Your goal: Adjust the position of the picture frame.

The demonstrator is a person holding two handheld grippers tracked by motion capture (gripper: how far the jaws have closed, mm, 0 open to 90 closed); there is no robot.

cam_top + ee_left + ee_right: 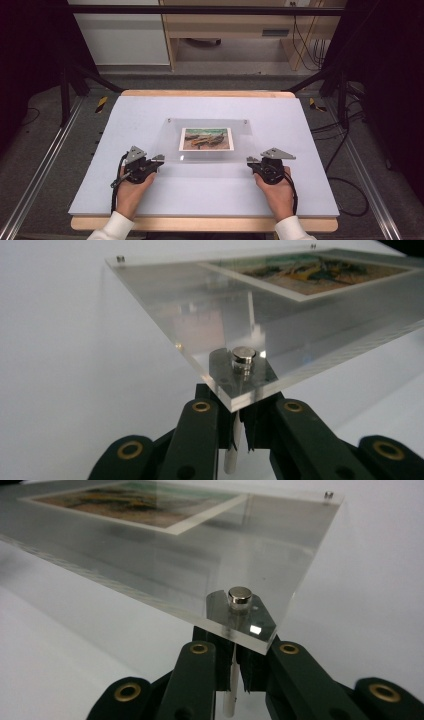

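Grey floor [45, 150], wooden desk [225, 25], trailing cables [345, 165].

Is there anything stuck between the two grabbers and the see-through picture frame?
No. The left gripper and right gripper are each already shut at a near corner of the clear acrylic frame, below its small metal stud. Nothing visible lies between them.

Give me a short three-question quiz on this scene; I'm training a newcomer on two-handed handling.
1. True or false: the clear acrylic frame holds a picture in its middle.
2. Which part of the frame does the left gripper pinch? A) a far corner B) a near corner C) the middle of a long edge
3. What small metal part sits on top of the corner above the right gripper?

Key:
1. True.
2. B.
3. A round silver stud.
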